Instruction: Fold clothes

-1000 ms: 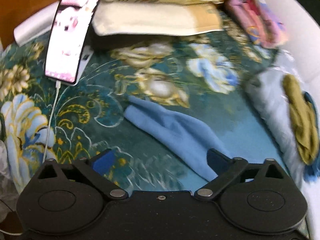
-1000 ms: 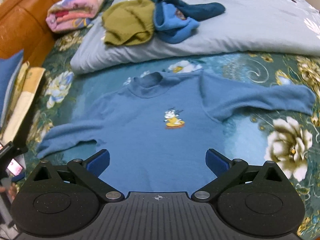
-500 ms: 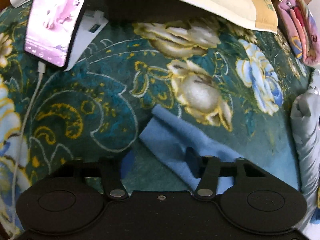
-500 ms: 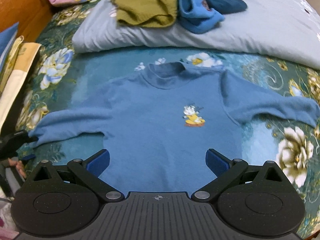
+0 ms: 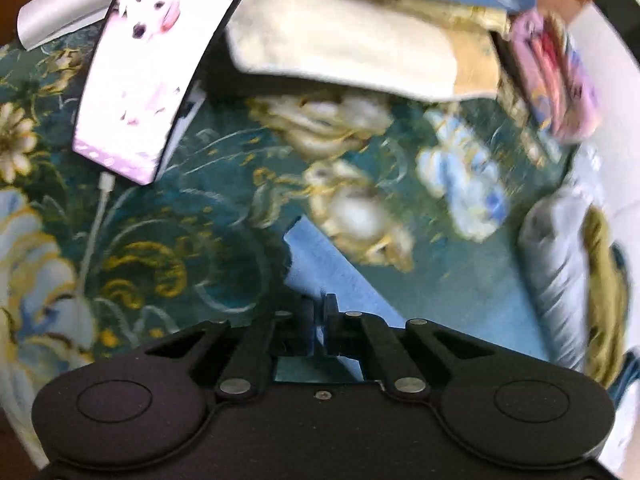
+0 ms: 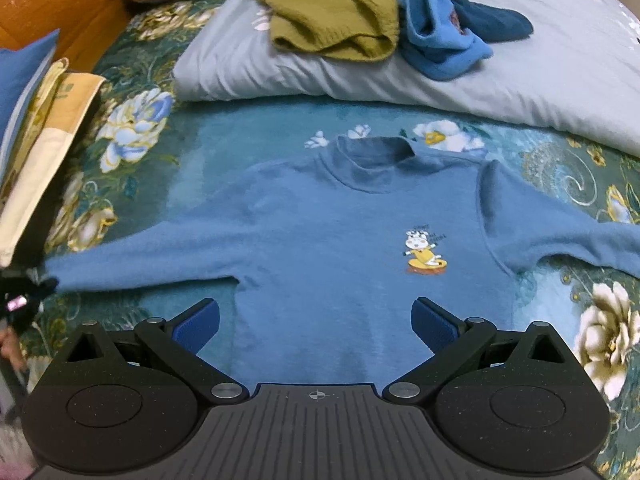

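Sweater [image 6: 320, 248], soft and limp, will sag when lifted. Left gripper [image 5: 319, 312] pinches its sleeve cuff [image 5: 316, 264]; right gripper [image 6: 316, 320] hovers wide open above the hem, empty.

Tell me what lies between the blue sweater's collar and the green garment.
In the right wrist view: flowered bedspread, then the edge of the pale quilt bearing it.

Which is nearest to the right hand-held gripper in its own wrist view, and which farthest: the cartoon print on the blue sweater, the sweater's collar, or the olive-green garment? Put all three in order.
Measured from the right hand-held gripper:
1. Cartoon print, just ahead, slightly right on the blue sweater.
2. Collar, farther up the sweater's middle.
3. Olive-green garment, on the grey quilt at the far side.
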{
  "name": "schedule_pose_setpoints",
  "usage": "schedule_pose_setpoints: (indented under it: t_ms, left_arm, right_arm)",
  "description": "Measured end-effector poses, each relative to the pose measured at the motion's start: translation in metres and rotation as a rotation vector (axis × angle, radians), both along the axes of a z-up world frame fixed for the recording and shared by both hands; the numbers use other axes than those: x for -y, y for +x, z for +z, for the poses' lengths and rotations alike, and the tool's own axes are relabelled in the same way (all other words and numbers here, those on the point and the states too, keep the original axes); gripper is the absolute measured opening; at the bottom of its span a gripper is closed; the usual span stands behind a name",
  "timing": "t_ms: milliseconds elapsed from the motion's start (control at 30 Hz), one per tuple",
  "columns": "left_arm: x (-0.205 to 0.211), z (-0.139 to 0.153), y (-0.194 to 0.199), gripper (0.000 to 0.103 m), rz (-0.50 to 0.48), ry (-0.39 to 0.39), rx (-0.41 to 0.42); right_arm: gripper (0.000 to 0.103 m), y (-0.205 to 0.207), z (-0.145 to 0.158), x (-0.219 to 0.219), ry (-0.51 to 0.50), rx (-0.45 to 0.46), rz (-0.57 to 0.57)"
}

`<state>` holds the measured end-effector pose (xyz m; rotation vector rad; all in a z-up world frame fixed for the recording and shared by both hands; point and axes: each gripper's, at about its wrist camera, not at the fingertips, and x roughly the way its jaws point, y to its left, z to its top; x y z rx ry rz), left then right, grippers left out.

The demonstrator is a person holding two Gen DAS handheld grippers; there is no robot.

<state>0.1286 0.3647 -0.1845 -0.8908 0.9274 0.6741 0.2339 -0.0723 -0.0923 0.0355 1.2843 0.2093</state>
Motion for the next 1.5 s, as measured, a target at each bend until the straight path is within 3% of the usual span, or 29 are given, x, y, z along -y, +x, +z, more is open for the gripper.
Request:
schedule_pose_setpoints:
  t_ms: [133, 300, 433, 500, 567, 667, 767, 967, 1200, 1300, 1500]
  left_arm:
    - [-0.003, -0.021, -0.002, 0.0, 0.01, 0.012, -0.076]
    - [0.001, -0.016, -0.003, 0.002, -0.005, 0.001, -0.068]
    - [0.009, -0.015, -0.006, 0.031, 0.035, -0.058, -0.051]
    - [0.016, -0.014, 0.0, 0.033, 0.021, -0.062, -0.064]
    - [0.023, -0.011, 0.009, 0.043, -0.013, -0.061, -0.068]
    - [0.04, 0.0, 0.031, 0.057, -0.137, -0.049, -0.018]
    - [0.069, 0.012, 0.059, 0.067, -0.325, 0.003, 0.014]
    - [0.146, 0.023, 0.117, 0.073, -0.654, 0.13, 0.029]
    - [0.231, 0.012, 0.189, 0.079, -0.976, 0.237, 0.062]
    - [0.262, -0.001, 0.223, 0.079, -1.096, 0.273, 0.063]
    - [0.298, -0.027, 0.267, 0.079, -1.251, 0.269, 0.04]
  right_arm:
    - [0.103, -0.005, 0.002, 0.008, -0.007, 0.007, -0.012]
    - [0.103, -0.011, 0.006, 0.029, -0.013, 0.029, -0.08]
    - [0.103, -0.02, 0.006, 0.047, -0.007, 0.038, -0.142]
    - [0.103, -0.022, 0.007, 0.056, -0.017, 0.05, -0.162]
    - [0.103, -0.022, 0.008, 0.066, -0.025, 0.072, -0.187]
    - [0.103, -0.017, 0.005, 0.085, -0.04, 0.094, -0.216]
    - [0.103, -0.004, -0.003, 0.102, -0.069, 0.106, -0.207]
    - [0.103, 0.059, -0.031, 0.132, -0.093, 0.119, -0.104]
    - [0.1, 0.14, -0.087, 0.139, -0.159, 0.101, 0.124]
    - [0.095, 0.16, -0.109, 0.144, -0.174, 0.09, 0.204]
    - [0.066, 0.183, -0.139, 0.155, -0.105, 0.025, 0.264]
